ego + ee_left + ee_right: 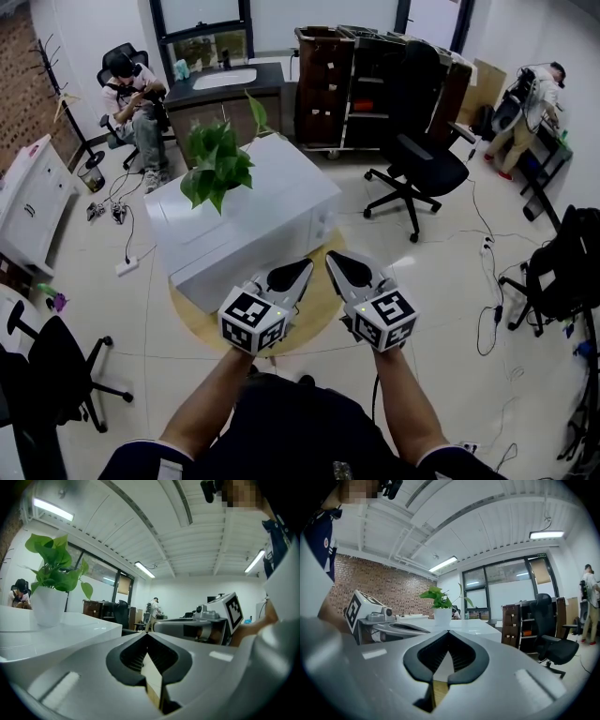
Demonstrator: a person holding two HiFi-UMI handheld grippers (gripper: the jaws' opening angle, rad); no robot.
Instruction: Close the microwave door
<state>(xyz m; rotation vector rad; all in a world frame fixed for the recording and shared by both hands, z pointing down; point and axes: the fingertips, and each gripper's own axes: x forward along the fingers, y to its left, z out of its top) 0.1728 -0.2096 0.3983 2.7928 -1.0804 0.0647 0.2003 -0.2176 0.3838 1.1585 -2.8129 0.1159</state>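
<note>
A white microwave [253, 220] stands on a round wooden table [323, 309], with a potted green plant [220, 161] on its top. Its front face toward me looks flush, and I see no door standing out. My left gripper [305, 265] and right gripper [330, 258] hover side by side just short of the microwave's near corner, above the table. Both are shut with nothing between the jaws. In the left gripper view the jaws [146, 634] meet at the tip, with the microwave top [56, 630] to the left. The right gripper view shows its jaws [448, 632] likewise closed.
A black office chair [422, 169] stands beyond the microwave at the right, and another [56, 366] at the near left. A dark cabinet [375, 84] is at the back. A person sits at the back left [131, 94]; another stands far right [530, 112]. Cables [487, 281] lie on the floor.
</note>
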